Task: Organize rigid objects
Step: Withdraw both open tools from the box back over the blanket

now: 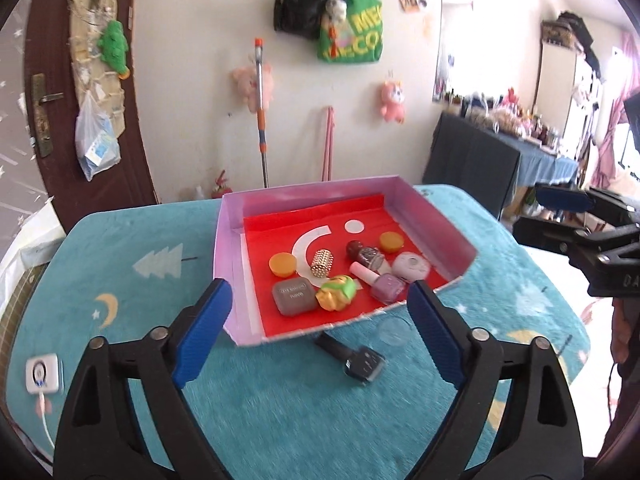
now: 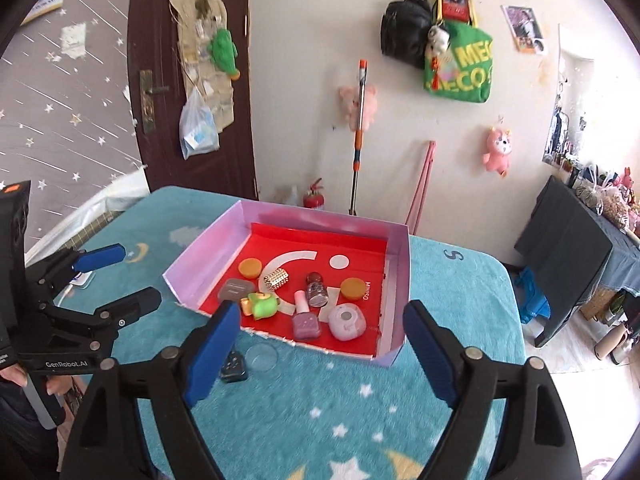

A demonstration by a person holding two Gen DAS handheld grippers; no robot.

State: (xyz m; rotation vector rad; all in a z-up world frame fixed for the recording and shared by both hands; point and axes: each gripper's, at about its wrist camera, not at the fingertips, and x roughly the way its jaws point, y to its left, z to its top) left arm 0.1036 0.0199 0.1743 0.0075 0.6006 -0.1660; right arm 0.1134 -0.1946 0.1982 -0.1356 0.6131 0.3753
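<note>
Rigid objects are mostly gathered already in the pink box (image 1: 240,264) with the red floor, set on the teal counter (image 1: 280,408). Left gripper (image 1: 320,328) fingers are spread wide, nothing held, hovering above the near edge of the box; right gripper (image 2: 320,348) fingers likewise wide and empty, aimed at the near wall of the box. Just beyond the left fingers, outside the box and close against its near wall, a dark nail polish bottle (image 1: 356,360) lies on its side, with a clear round lid (image 1: 394,330) flat on the counter just beside it. Inside the box are seen: two orange caps (image 1: 283,264), a gold studded cylinder (image 1: 322,265), a grey case (image 1: 294,297), a green-yellow toy (image 1: 336,298), a purple polish bottle (image 1: 380,285), a dark glitter bottle (image 1: 366,257), a pale round compact (image 1: 411,267). Step in hand is judged as late collection: two pieces left outside. Next move likely calls for one gripper to be lowered over the dark bottle, fingers aligned across its narrow body, closed, lifted over the wall. The clear lid is thin and flat; an edge pinch would probably be needed. A white device with a cable (image 1: 43,372) sits far left on the counter, well apart.
</note>
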